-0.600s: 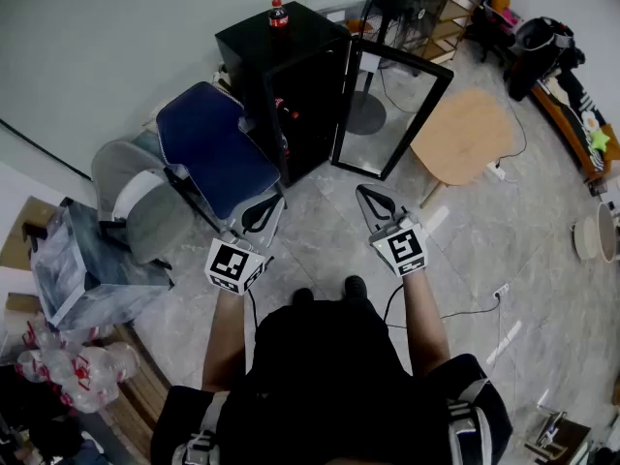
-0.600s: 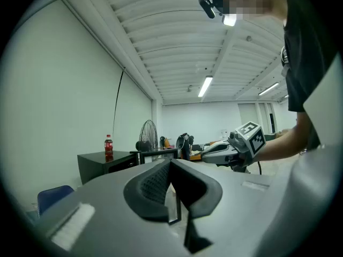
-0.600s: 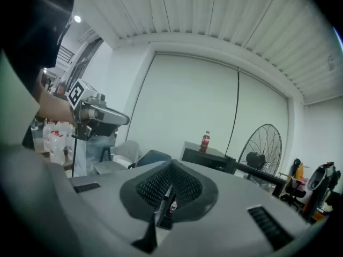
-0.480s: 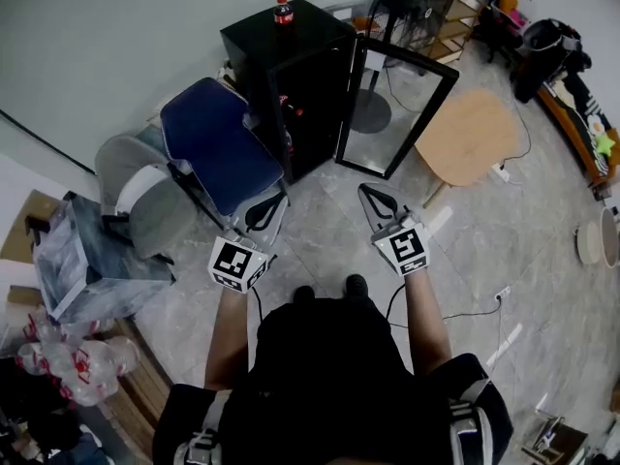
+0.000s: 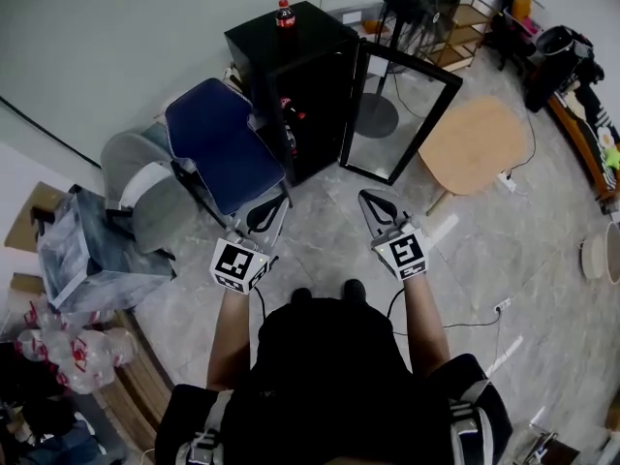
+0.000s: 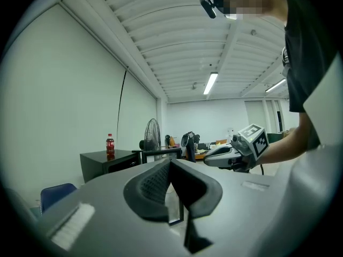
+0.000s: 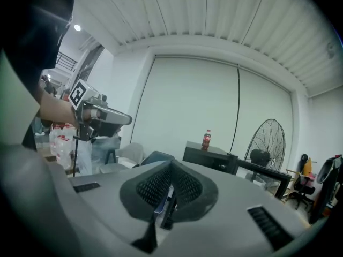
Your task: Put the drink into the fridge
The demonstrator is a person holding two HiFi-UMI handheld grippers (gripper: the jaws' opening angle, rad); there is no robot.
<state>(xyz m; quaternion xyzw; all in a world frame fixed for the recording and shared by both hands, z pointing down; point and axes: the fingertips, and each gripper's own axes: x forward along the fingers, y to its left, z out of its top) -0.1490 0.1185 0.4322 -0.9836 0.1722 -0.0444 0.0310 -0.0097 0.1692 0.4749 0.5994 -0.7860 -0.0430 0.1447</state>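
The grey tiled floor point(image 5: 320, 231) lies open between the person and a black mini fridge point(image 5: 308, 80), which stands against the wall, well ahead of both grippers. Its glass door point(image 5: 397, 114) is swung wide open to the right, so the compartment can already be reached. Something red shows inside, too small to name. A blue chair point(image 5: 218, 148) stands just left of the fridge, close to the line of approach.

The left gripper point(image 5: 262, 213) and the right gripper point(image 5: 376, 206) are held out side by side at about waist height, pointing toward the fridge. Each gripper view shows its jaws pressed fully together with nothing between them. Both are empty.

The drink, a cola bottle with a red label point(image 5: 284, 13), stands upright on top of the fridge near its back edge, untouched. It also shows in the left gripper view point(image 6: 110, 145) and the right gripper view point(image 7: 206, 139).

This looks like the approach, before any grasp. The next move calls for stepping closer while clearing the chair, then spreading one gripper's jaws. They should close on the bottle's body, and the bottle can then come down past the open door into the fridge.
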